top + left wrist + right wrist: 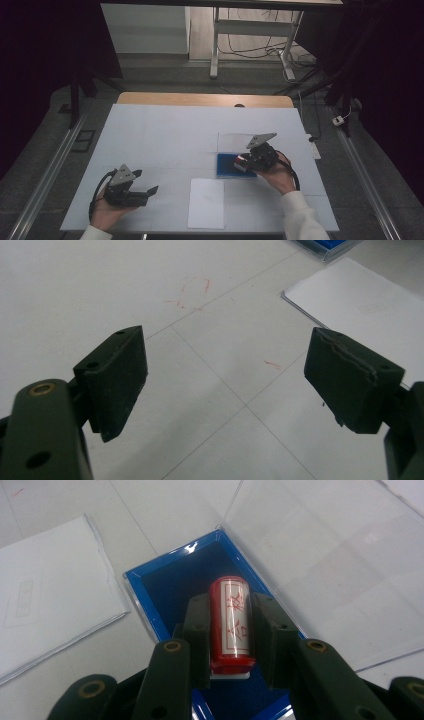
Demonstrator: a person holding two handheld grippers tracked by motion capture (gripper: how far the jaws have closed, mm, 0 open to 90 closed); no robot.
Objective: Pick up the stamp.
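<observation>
The right gripper [229,645] is clamped on a red stamp [230,625], one jaw pressed against each long side, and holds it over the blue ink pad box [165,587], whose clear lid [320,565] lies folded open on the table beyond. I judge the stamp is held this way so its printing face can be pressed into the pad, though I cannot tell whether it is touching the pad or just above it. In the high view the right hand [277,176] reaches forward and inward, the gripper tilted down toward the box. A white sheet of paper [206,202] lies just beside the box, nearer the person, probably waiting for the print. The left gripper [131,191] rests low near the table's front-left, jaws spread wide with nothing between them, well apart from the work.
</observation>
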